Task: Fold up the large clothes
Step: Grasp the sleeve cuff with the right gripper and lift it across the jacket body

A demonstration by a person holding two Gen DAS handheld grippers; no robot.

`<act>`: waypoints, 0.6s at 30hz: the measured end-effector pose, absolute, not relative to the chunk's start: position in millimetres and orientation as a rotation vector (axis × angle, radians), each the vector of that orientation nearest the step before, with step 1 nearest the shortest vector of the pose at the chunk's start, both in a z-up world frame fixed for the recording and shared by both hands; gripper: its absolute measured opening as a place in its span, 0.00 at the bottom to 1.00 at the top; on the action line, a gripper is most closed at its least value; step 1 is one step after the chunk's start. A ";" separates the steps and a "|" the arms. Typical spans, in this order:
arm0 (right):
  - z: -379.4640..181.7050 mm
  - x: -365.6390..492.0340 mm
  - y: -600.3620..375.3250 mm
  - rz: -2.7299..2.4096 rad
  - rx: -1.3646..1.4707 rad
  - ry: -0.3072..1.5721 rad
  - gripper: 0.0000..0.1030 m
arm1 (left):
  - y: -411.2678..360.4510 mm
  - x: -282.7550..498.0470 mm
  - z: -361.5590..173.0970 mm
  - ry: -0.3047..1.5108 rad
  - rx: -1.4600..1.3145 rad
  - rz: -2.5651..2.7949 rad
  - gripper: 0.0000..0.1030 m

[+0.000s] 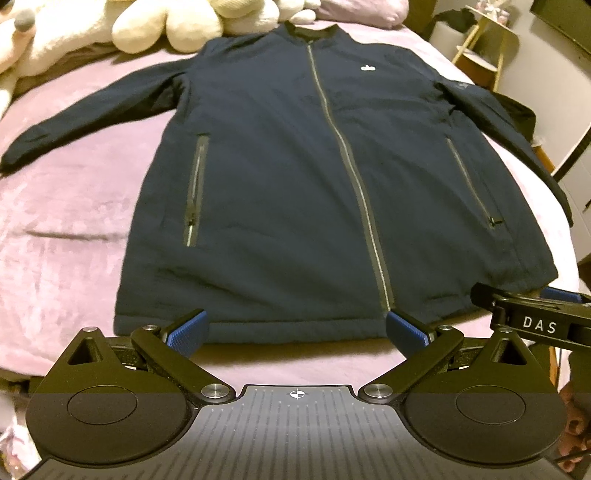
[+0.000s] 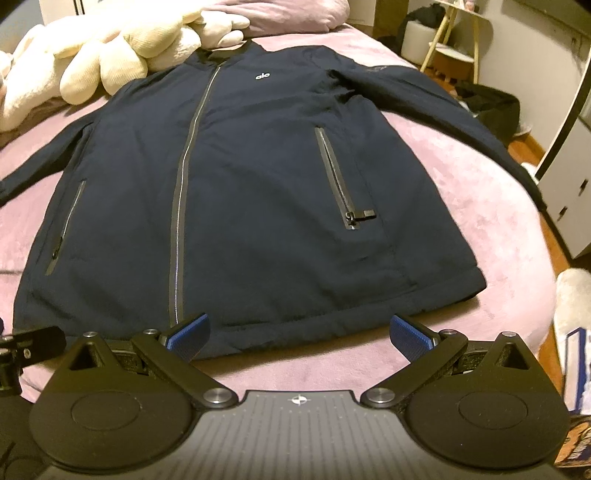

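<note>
Jacket (image 1: pixel 295 177) lengthwise, collar far end

Left gripper (image 1: pixel 297 328) & right gripper (image 2: pixel 299 332): black linkage arms, silver pivot screws, blue ribbed pads (image 1: pixel 186 330), grey ridged base w/ crosshair mark.

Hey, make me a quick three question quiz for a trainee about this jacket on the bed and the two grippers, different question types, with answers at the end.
1. True or false: the front zip of the navy jacket is closed.
2. Multiple choice: the left gripper and right gripper are A) both open, near the hem, B) both shut on the hem, C) each holding a sleeve.
3. Fill in: beyond the collar on the pink blanket lie cream ____ toys.

Key: 1 true; 2 A; 3 plush.
</note>
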State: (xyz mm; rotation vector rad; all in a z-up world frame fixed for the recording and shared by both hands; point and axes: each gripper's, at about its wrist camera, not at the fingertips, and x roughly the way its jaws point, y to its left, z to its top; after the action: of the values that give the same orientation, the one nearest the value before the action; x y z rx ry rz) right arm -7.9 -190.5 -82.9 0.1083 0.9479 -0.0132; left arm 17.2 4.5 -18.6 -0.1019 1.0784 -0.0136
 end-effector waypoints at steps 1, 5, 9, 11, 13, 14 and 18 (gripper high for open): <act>-84.8 -6.9 -192.1 -0.008 0.119 0.949 1.00 | 6.7 18.7 -19.1 1.071 -0.114 -0.019 1.00; -88.3 -6.4 -202.9 0.062 0.187 0.864 1.00 | 23.6 25.5 -13.2 0.894 -0.168 -0.032 1.00; -83.9 -4.4 -235.4 0.127 0.323 0.634 1.00 | 41.2 63.3 -8.5 0.832 -0.176 -0.008 1.00; -80.9 8.6 -261.7 0.122 0.413 0.584 1.00 | 48.4 89.9 -10.9 0.844 -0.196 0.028 1.00; -79.1 33.3 -298.0 0.081 0.518 0.581 1.00 | 56.0 116.4 -15.4 0.836 -0.234 0.051 1.00; -80.1 43.0 -317.6 0.048 0.576 0.554 1.00 | 60.2 129.1 -17.9 0.831 -0.249 0.065 1.00; -106.5 87.1 -413.7 -0.100 0.871 0.456 1.00 | 63.5 178.9 -32.9 0.814 -0.259 0.088 1.00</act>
State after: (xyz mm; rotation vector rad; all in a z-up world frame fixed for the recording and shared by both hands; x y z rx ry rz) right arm 87.1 -413.7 -106.5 0.8711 0.4561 -0.0998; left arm 178.9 63.5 -32.9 -0.2586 0.8145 0.0876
